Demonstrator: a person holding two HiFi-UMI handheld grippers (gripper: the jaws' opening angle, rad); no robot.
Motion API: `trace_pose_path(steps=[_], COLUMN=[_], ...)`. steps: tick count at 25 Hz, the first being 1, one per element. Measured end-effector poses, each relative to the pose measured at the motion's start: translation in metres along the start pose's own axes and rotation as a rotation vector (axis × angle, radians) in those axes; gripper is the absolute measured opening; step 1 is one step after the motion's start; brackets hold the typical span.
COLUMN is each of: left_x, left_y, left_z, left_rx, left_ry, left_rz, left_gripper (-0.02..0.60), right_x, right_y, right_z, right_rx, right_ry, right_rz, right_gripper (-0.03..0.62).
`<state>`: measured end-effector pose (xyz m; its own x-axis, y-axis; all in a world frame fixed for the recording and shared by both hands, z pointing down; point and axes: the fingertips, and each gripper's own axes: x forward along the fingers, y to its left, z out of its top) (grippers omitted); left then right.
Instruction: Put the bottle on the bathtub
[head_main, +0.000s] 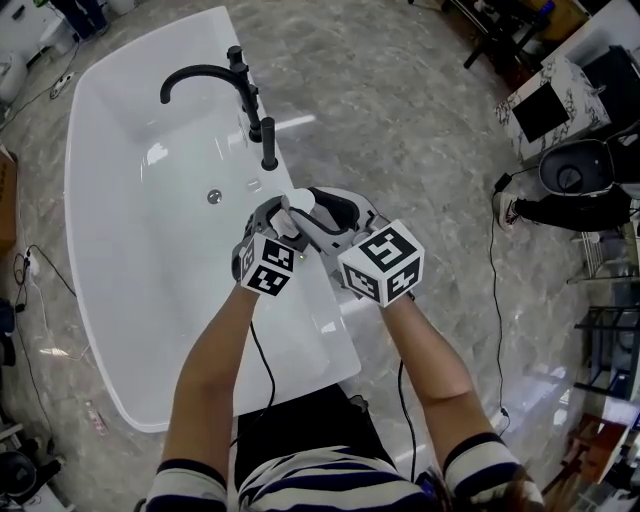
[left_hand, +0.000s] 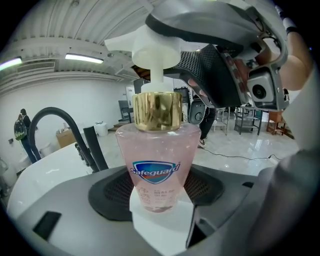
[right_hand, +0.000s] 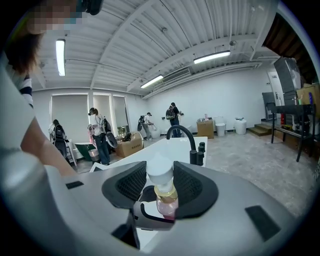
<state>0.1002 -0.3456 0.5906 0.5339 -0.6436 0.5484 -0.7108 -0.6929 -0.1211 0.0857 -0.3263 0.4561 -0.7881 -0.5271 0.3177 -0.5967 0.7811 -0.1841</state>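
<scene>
Pink clear pump bottle (left_hand: 155, 165) pinned between both jaw pairs: left gripper (left_hand: 156, 197) closed on its lower body, right gripper (right_hand: 161, 186) closed on the white pump neck. Risk: staggered release tips it off the narrow rim of the white bathtub (head_main: 335, 340) below the jaws.

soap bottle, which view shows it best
The left gripper view: the bottle fills the middle, pink body, gold collar, white pump and label all clear. The right gripper view shows it small, mostly pump. The head view shows only its white top.
</scene>
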Motion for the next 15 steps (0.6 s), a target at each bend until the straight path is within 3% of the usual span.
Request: trace_pose_path(steps=[15], left_x=[0.010], left_y=[0.017], left_z=[-0.002], left_rx=[-0.047], left_ry=[-0.028], left_rz=[0.002], left_gripper=[0.313], right_x=[0.020], right_y=[-0.015], right_z=[0.004], right_rx=[0.028], right_ry=[-0.028], right_rz=[-0.002], right_gripper=[0.182])
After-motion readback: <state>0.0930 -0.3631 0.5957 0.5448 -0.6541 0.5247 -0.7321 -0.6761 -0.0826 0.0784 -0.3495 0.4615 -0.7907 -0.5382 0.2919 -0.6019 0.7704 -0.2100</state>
